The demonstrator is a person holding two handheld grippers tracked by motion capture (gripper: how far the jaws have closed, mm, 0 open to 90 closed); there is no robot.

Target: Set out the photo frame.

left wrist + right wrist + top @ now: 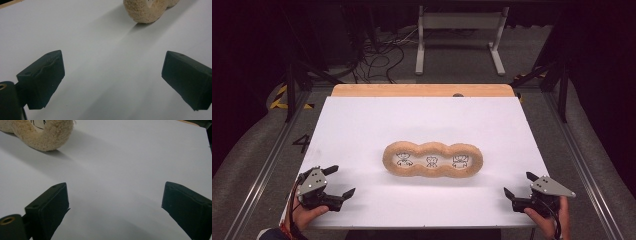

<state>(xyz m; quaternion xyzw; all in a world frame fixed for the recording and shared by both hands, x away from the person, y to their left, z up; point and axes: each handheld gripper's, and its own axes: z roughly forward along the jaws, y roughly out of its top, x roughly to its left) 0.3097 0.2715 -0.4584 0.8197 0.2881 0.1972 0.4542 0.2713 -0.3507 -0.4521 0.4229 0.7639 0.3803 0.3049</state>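
On the white table [362, 125], a tan, fleecy three-looped cushion ring [433, 159] is lying mid-table, probably light and soft, best pinched at an end loop, while left gripper [339, 186] and right gripper [518, 185] are waiting wide-jawed near the front corners.

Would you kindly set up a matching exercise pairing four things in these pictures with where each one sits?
Things:
1. fuzzy tan frame
2. left hand-held gripper
3. right hand-held gripper
4. wooden strip

Places:
A. near right corner of the white sheet
B. along the far edge of the white sheet
C. middle of the white sheet
D. near left corner of the white sheet

Pairs: 1-C, 2-D, 3-A, 4-B
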